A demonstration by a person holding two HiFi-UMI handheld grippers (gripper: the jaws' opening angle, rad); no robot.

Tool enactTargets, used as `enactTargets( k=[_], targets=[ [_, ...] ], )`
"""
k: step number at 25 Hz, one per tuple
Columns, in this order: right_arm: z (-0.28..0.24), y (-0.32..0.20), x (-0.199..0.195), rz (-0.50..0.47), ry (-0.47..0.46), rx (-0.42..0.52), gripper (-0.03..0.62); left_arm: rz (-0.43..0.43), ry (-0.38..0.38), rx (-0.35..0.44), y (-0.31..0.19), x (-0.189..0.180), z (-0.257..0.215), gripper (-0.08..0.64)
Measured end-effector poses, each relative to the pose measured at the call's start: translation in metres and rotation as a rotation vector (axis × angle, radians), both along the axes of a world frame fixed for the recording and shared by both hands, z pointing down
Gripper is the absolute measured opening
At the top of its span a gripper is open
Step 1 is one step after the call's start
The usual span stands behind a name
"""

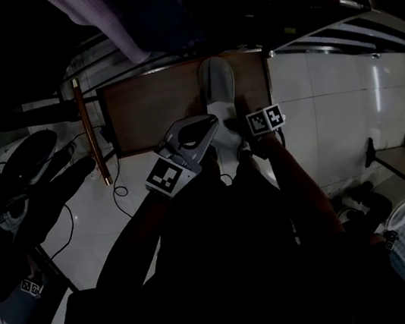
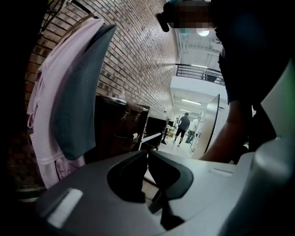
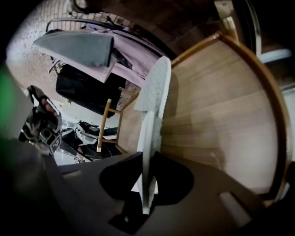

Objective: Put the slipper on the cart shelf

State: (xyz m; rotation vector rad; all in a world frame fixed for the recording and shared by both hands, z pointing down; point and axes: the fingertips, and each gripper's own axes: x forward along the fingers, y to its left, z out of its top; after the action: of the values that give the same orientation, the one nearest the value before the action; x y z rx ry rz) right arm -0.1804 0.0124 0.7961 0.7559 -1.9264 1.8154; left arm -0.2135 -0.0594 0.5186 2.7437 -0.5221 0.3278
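1. The slipper (image 1: 217,85) lies lengthwise over the brown wooden cart shelf (image 1: 144,113), toe pointing away from the person, heel toward the two grippers.
2. From the head view it is a slim pale grey slipper, rounded at the toe and lighter, almost white, toward the heel end.
3. In the right gripper view the slipper (image 3: 155,90) shows nearly edge-on: a thin, flat pale slab with a fine dotted texture on its broad front part.
4. The right gripper (image 3: 147,159) has its fingers (image 3: 173,177) closed on the slipper's thin heel edge, one dark pad pressed against each side.
5. Beside the slipper the cart shelf (image 3: 221,106) shows light wood planks inside a raised wooden rim.
6. Whether the toe rests on the wood cannot be told.
7. The left gripper (image 2: 147,154) hangs just beside the right one, its fingers (image 2: 126,177) brought together at the tips with nothing between them.
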Motion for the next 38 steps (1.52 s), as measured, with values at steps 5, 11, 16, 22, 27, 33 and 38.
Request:
enactTargets(
  k=[5,11,16,22,27,33,38],
  targets=[
    [-0.044,-0.010,0.008,0.032,0.017,0.123,0.067,0.017,0.017,0.023,0.003,-0.001,-0.013,0.000],
    [-0.102,-0.024,0.033,0.079,0.065,0.304,0.067,0.026,0.046,0.044,0.008,0.002,-0.033,0.000],
    [-0.173,-0.027,0.051,0.103,0.056,0.484,0.067,0.018,0.037,0.087,0.018,0.011,-0.047,0.000],
    [-0.280,-0.025,0.075,0.119,0.067,0.800,0.067,-0.028,0.061,0.137,0.045,0.027,-0.077,0.000],
    [-0.369,-0.027,0.106,0.149,0.092,1.014,0.067,-0.034,0.085,0.200,0.050,0.057,-0.123,0.000],
    [-0.436,-0.030,0.124,0.171,0.128,1.165,0.067,-0.038,0.119,0.230,0.049,0.080,-0.150,0.000],
    [-0.461,-0.027,0.134,0.160,0.190,1.274,0.067,-0.023,0.125,0.234,0.053,0.095,-0.164,0.000]
  ],
)
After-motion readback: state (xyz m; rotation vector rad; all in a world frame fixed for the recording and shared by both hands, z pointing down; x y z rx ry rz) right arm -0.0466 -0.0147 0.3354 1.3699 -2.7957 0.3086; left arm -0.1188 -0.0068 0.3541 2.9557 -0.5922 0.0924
